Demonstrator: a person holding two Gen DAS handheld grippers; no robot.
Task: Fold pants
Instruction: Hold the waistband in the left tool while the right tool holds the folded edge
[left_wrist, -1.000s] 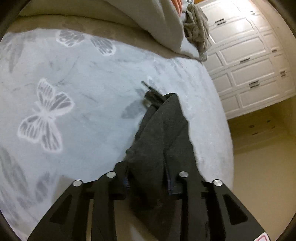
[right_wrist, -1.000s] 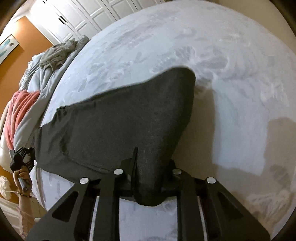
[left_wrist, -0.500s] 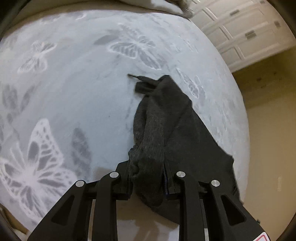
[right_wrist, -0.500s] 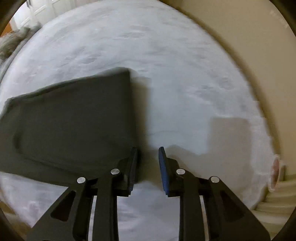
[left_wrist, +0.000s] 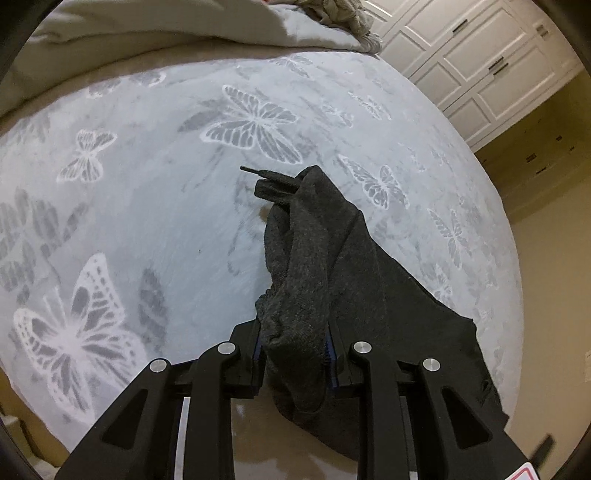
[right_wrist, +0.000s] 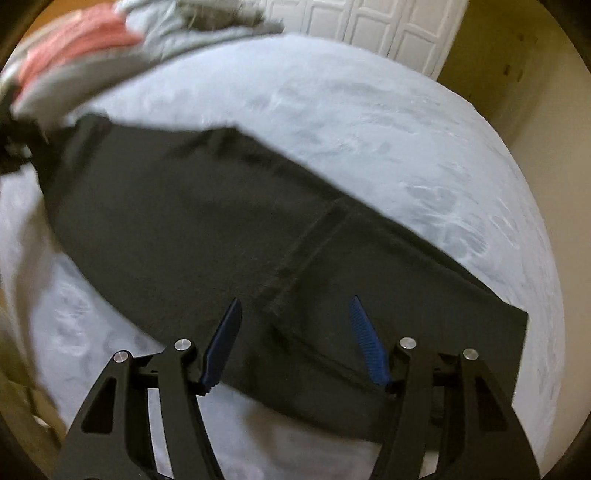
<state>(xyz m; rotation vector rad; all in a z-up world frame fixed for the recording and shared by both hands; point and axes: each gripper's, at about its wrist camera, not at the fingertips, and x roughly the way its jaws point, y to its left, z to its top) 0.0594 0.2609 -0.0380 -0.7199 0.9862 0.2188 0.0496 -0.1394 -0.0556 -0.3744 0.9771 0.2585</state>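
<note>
Dark grey pants (left_wrist: 332, 258) lie on a pale grey bedspread with white butterflies (left_wrist: 129, 206). My left gripper (left_wrist: 293, 350) is shut on a bunched end of the pants, and a drawstring tip pokes out at the cloth's far end. In the right wrist view the pants (right_wrist: 207, 221) lie spread flat across the bed, a seam running down their middle. My right gripper (right_wrist: 295, 321) hovers over the near edge of that cloth, its jaws opening, blue pads apart and pressing on nothing.
A heap of bedding and clothes (left_wrist: 229, 26) is piled at the head of the bed, with pink cloth (right_wrist: 74, 40) in it. White panelled wardrobe doors (left_wrist: 480, 62) stand beyond the bed. Beige floor (left_wrist: 546, 295) runs along the bed's right side.
My right gripper let go of the pants corner, opened wide and swung back over the spread cloth. My left gripper kept its hold and shifted, rolling a little.
</note>
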